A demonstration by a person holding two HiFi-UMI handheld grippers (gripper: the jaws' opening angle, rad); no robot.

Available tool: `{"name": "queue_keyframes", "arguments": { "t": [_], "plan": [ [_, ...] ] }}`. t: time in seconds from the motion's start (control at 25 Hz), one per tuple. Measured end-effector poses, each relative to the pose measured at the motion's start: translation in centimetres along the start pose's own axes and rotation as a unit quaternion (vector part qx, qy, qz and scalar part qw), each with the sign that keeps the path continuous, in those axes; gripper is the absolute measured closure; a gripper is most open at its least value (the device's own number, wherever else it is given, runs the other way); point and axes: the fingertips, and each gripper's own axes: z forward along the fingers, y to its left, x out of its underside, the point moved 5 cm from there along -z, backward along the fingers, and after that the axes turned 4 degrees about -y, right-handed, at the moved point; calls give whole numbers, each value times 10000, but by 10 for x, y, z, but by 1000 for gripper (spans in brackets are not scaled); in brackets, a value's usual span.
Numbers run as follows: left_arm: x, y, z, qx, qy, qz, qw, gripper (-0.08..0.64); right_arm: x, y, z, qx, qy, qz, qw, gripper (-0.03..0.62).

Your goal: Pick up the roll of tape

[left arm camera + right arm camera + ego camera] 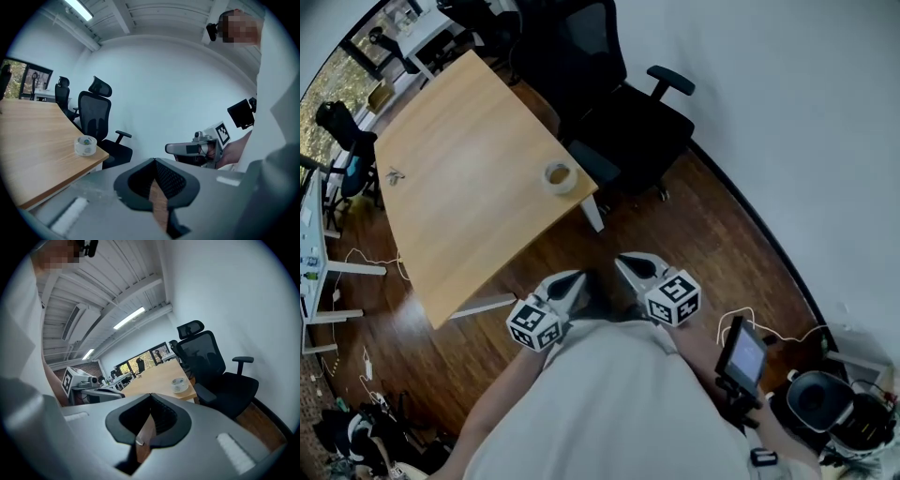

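The left gripper [575,278] and right gripper [628,262], jaws pressed together, are pointed toward the roll of tape [560,176] at the table's [459,197] corner. Ceiling lights [129,318] are shown only in the gripper views.

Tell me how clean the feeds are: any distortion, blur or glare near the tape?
Head view: strong fisheye bows the table edges; the tape is sharp, with no glare. Left gripper view: dark round vignette, tape clear, light even. Right gripper view: ceiling lights bright, tape small yet legible.
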Motion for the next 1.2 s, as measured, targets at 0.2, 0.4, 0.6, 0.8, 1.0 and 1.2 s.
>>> {"name": "queue_keyframes", "arguments": {
  "t": [0.2, 0.4, 0.6, 0.8, 1.0, 1.2],
  "plan": [
    [-25, 38, 30, 161, -129, 129, 9997, 554, -30, -18, 29, 36, -32, 5, 10000, 584],
    [-41, 68, 43, 456, -85, 416, 9981, 554, -46, -28, 60, 186, 42, 2, 9998, 584],
    [-47, 86, 54, 686, -14, 628, 9957, 554, -58, -40, 81, 270, 92, 8, 9996, 584],
    [-58, 117, 49, 710, -120, 582, 9957, 554, -66, -43, 110, 299, 211, -129, 9992, 584],
    [-56, 135, 48, 537, -130, 444, 9975, 554, -73, -55, 123, 243, 291, -236, 9990, 584],
    [-57, 148, 46, 459, -189, 284, 9984, 554, -81, -62, 130, 298, 419, -339, 9981, 584]
  ]
}}
